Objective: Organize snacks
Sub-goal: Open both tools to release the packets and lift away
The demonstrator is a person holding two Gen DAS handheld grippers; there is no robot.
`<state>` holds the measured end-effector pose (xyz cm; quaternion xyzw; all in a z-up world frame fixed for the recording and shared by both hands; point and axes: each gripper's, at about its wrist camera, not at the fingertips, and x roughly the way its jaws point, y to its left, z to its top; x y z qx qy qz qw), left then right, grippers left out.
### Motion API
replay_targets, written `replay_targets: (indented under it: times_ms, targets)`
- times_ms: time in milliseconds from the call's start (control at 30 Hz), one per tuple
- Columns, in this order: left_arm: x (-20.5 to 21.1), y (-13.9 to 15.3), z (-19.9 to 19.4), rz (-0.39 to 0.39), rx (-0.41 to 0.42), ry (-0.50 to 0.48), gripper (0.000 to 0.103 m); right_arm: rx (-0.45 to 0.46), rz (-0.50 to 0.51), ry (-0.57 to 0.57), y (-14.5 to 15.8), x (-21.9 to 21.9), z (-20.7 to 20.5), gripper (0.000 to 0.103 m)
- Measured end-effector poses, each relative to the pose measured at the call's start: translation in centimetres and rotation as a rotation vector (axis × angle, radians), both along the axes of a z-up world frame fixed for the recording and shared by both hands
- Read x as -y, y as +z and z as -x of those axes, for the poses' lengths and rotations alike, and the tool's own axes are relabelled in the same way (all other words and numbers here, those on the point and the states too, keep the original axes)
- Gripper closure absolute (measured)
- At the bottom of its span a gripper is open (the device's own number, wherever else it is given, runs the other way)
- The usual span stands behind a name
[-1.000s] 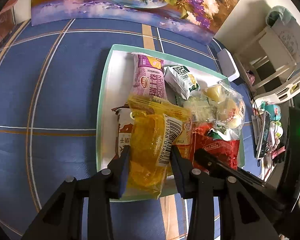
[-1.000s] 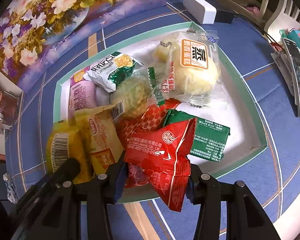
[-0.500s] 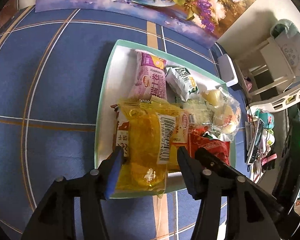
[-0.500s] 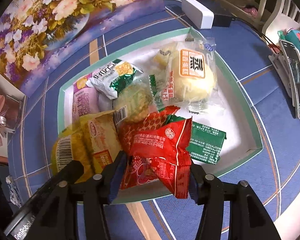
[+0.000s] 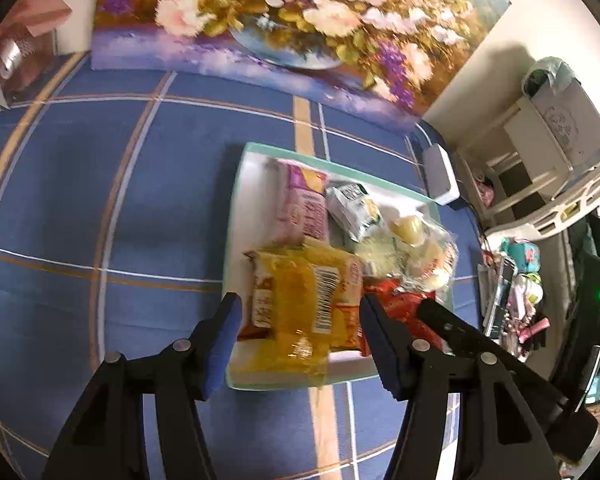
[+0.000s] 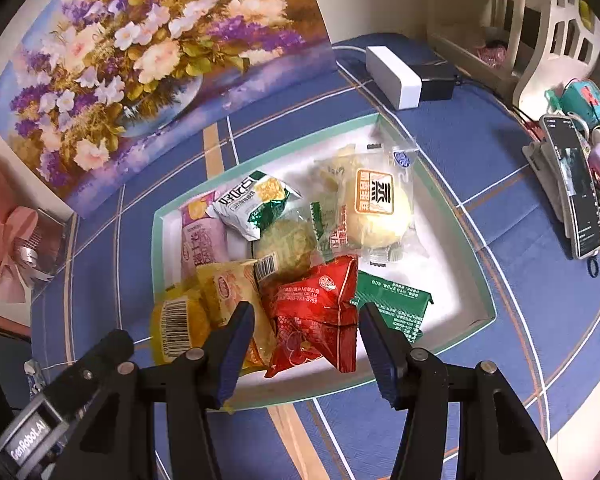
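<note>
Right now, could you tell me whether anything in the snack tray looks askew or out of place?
Yes: the yellow packet hangs over the tray's near rim, and the red packet leans on the green one. The snacks lie jumbled, not in rows.

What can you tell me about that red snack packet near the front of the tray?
The red packet is a crinkly, shiny foil pouch with small white print and a round logo. It lies in the tray near its front edge, partly over a green packet and against a yellow packet. The right claw frames it, pads clear of it.
</note>
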<state>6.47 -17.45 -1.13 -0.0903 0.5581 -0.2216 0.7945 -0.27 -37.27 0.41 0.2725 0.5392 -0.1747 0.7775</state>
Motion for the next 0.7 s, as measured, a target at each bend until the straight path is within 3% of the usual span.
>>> replay_targets:
  times_ms: [167,467,700]
  targets:
    - [-1.3,-0.1,-0.5,-0.073,0.025,0.053,0.04,0.004,0.005,-0.006,0.3,0.4,0.5,0.044]
    - [-2.4,-1.0,-1.1,-0.195,0.049,0.12,0.022,0.024,0.031,0.007,1.3,0.1,0.4,0.044]
    - [-2.9,-1.0,-1.2,-0.248,0.073,0.143,0.021,0.026,0.053,0.051,1.6,-1.4,-0.4,0.044]
